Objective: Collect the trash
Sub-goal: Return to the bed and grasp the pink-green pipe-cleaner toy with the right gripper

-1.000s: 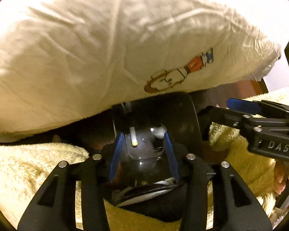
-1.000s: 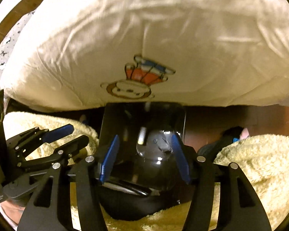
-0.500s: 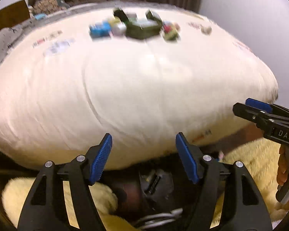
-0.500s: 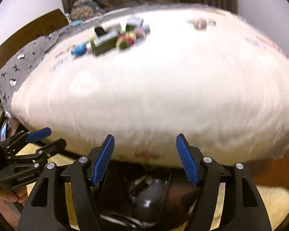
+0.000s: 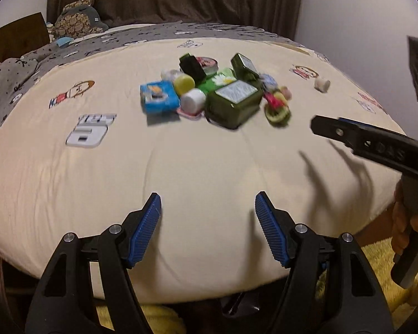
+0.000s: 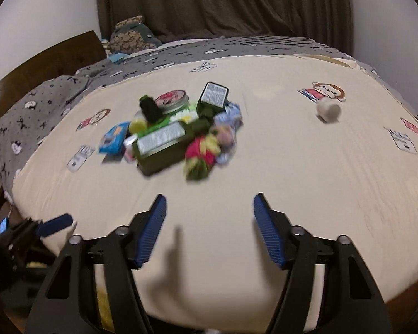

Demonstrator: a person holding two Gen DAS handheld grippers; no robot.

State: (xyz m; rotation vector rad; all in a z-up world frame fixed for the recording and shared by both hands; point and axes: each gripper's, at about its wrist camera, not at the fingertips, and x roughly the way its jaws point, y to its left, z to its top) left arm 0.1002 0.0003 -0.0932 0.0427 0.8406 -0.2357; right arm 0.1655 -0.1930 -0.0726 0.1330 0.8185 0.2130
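Trash pile (image 5: 209, 94) clustered mid-bed (image 5: 209, 181); 1 white cap (image 6: 328, 110) apart toward right edge. Left gripper (image 5: 208, 232) and right gripper (image 6: 209, 229) both spread wide, empty, over near edge.

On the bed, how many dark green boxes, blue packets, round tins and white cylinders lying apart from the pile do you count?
dark green boxes: 2 (large box, small box)
blue packet: 1
round tin: 1
white cylinder apart from the pile: 1
Total: 5
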